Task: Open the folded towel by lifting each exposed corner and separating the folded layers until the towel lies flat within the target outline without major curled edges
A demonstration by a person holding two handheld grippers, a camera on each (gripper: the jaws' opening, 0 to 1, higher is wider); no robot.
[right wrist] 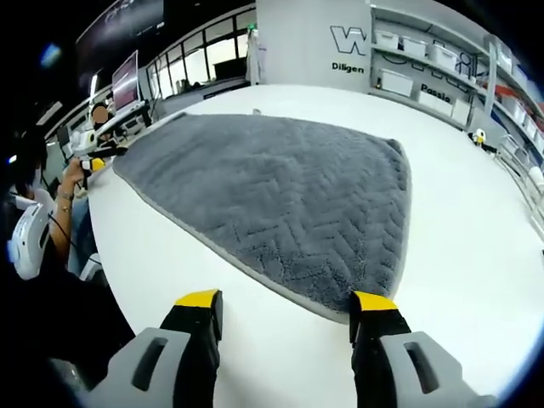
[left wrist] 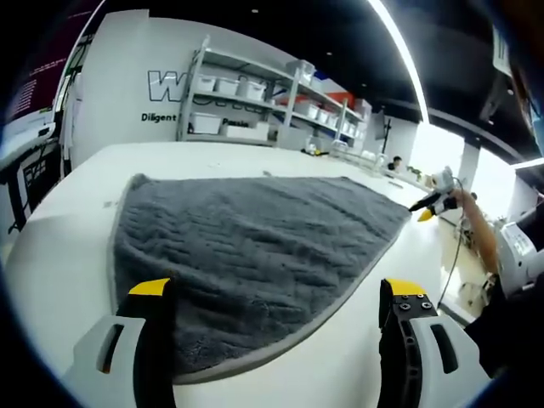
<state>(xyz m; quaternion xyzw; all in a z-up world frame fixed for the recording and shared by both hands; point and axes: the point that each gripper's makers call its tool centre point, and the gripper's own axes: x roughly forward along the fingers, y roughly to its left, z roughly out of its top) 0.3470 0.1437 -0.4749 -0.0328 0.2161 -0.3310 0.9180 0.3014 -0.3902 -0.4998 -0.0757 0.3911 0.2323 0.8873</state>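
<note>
A grey towel (left wrist: 255, 246) with a herringbone weave lies spread on the white table (left wrist: 59, 246). My left gripper (left wrist: 276, 293) is open, its yellow-tipped jaws straddling the towel's near edge, and nothing is gripped. In the right gripper view the same towel (right wrist: 280, 195) stretches away from my right gripper (right wrist: 285, 302), which is open; its right jaw sits at the towel's nearest corner. The right gripper (left wrist: 429, 206) also shows small by the towel's right corner. The left gripper (right wrist: 95, 160) shows beside the towel's far left corner.
The person's arm (left wrist: 478, 234) reaches in along the table's edge, and a hand (right wrist: 70, 174) holds the left gripper. Shelves with white bins (left wrist: 255, 93) stand behind the table. Bare tabletop (right wrist: 476, 255) lies right of the towel.
</note>
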